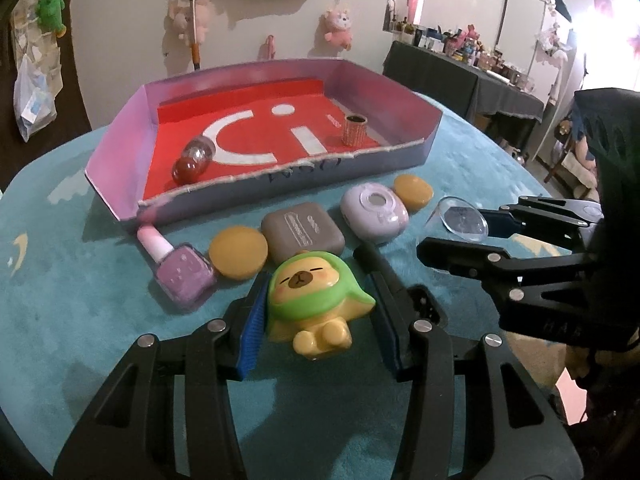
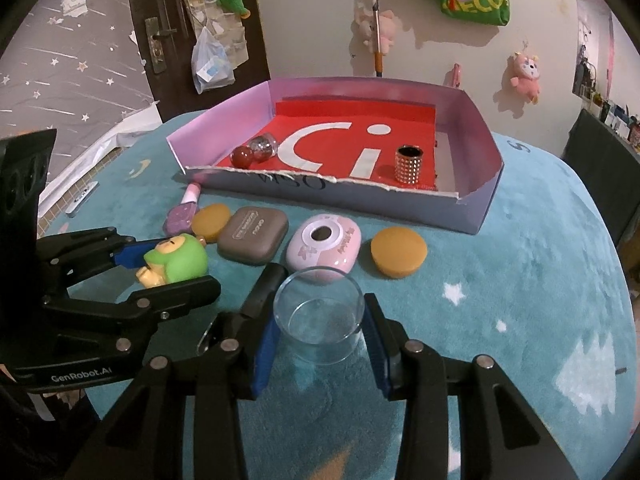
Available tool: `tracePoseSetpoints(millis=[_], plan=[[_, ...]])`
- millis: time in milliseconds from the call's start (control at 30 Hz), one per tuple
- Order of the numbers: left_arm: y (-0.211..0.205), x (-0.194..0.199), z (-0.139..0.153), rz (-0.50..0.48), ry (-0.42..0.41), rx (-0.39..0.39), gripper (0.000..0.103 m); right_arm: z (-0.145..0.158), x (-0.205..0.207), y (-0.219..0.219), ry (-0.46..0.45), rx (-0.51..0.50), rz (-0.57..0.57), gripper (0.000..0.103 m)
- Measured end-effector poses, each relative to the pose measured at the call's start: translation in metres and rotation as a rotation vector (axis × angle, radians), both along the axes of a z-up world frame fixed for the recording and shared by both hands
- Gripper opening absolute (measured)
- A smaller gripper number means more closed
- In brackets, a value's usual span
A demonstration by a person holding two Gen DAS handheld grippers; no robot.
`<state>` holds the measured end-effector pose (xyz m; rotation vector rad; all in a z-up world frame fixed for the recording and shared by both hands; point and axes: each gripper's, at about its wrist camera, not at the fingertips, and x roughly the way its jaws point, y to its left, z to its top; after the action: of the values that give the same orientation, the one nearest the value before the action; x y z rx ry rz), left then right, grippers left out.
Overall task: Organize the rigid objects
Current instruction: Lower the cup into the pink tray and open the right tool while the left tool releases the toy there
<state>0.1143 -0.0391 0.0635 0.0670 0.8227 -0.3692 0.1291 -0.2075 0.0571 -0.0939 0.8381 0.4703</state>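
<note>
A yellow toy animal in a green hood [image 1: 316,292] lies on the teal tablecloth, and my left gripper [image 1: 312,264] is shut on it, blue pads against both its sides. The right wrist view shows the same grip [image 2: 180,264] at the left. My right gripper [image 2: 322,286] is shut on a clear glass cup [image 2: 320,320], one pad on each side of its wall. A shallow cardboard box [image 1: 280,196] with a red floor stands behind the row of objects. It holds a red-capped clear bottle [image 1: 194,160] lying down and an upright gold studded cylinder [image 1: 354,130].
In front of the box lie a lilac nail polish bottle [image 1: 180,272], two yellow round discs [image 1: 238,254] [image 1: 413,192], a grey case [image 1: 302,236] and a lilac oval case [image 1: 374,214]. Walls with hanging plush toys stand behind the round table.
</note>
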Motion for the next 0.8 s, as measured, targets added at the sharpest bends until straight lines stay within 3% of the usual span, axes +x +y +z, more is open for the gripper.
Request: tracePoseSetpoints(millis=[200, 400, 800], plan=[[0.007, 0.02, 0.025, -0.012, -0.034, -0.001, 0.045, 0.024, 0.017, 0.001, -0.04, 0.026, 0.024, 0.043], [0.009, 0.066, 0.036, -0.069, -0.033, 0.028, 0.045, 0.043, 0.058, 0.015, -0.076, 0.02, 0.08, 0.043], [0.002, 0.142, 0.014, -0.16, 0.041, 0.116, 0.045, 0.021, 0.137, 0.045, -0.017, -0.08, 0.21, 0.043]])
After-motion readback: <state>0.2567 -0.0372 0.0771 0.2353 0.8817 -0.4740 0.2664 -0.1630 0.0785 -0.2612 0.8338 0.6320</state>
